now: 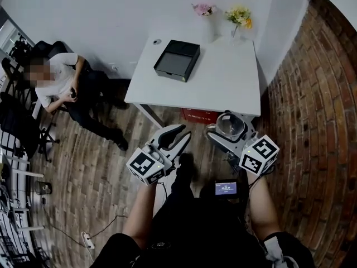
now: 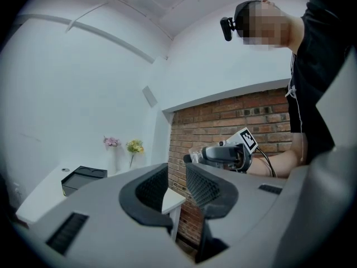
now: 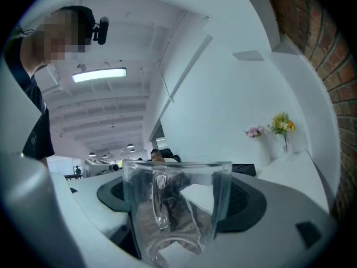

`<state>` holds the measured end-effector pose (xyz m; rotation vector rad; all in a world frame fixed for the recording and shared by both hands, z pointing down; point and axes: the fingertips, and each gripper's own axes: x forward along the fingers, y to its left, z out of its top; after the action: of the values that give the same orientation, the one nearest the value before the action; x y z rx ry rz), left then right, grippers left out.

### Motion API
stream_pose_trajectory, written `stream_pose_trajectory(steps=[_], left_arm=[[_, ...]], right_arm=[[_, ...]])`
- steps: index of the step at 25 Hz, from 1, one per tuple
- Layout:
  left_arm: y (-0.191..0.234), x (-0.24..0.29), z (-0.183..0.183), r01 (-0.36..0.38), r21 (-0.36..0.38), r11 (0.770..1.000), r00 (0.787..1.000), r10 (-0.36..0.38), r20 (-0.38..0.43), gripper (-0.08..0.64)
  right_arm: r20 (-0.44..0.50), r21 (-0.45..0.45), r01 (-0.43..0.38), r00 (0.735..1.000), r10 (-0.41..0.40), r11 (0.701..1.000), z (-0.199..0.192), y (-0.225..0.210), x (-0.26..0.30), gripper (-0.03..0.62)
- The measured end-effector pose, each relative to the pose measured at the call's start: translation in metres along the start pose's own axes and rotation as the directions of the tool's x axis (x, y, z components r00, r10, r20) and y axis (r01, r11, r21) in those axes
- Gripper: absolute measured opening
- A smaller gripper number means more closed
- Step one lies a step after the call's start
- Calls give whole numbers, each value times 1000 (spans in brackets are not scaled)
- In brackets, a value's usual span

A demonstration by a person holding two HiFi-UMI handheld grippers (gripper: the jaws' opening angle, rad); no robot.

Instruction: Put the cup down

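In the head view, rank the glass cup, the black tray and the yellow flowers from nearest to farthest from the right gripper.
1. glass cup: held between the jaws of the right gripper.
2. black tray: ahead and to the left, on the white table.
3. yellow flowers: at the table's far right corner.

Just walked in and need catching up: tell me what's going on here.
A person holds a gripper in each hand. The right gripper is shut on a clear glass cup with a handle, held in the air just short of the white table, so it is not yet set down. The left gripper is open and empty. A black tray sits on the table, and another person sits off to the left.
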<state>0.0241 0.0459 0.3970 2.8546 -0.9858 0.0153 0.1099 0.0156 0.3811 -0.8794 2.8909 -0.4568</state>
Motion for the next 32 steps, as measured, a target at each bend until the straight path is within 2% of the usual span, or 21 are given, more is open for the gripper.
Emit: stream_pose_trajectory(steps=[7, 19, 32], left_arm=[[56, 18, 1, 46, -10, 999, 999, -46, -9, 94], [168, 45, 16, 81, -40, 996, 997, -81, 7, 94], [272, 56, 27, 136, -60, 989, 991, -136, 10, 94]], right_arm=[[-2, -10, 37, 999, -37, 999, 9, -29, 44, 426], [-5, 0, 87, 996, -87, 996, 26, -86, 133, 426], [-7, -2, 143, 990, -143, 990, 40, -121, 227, 426]])
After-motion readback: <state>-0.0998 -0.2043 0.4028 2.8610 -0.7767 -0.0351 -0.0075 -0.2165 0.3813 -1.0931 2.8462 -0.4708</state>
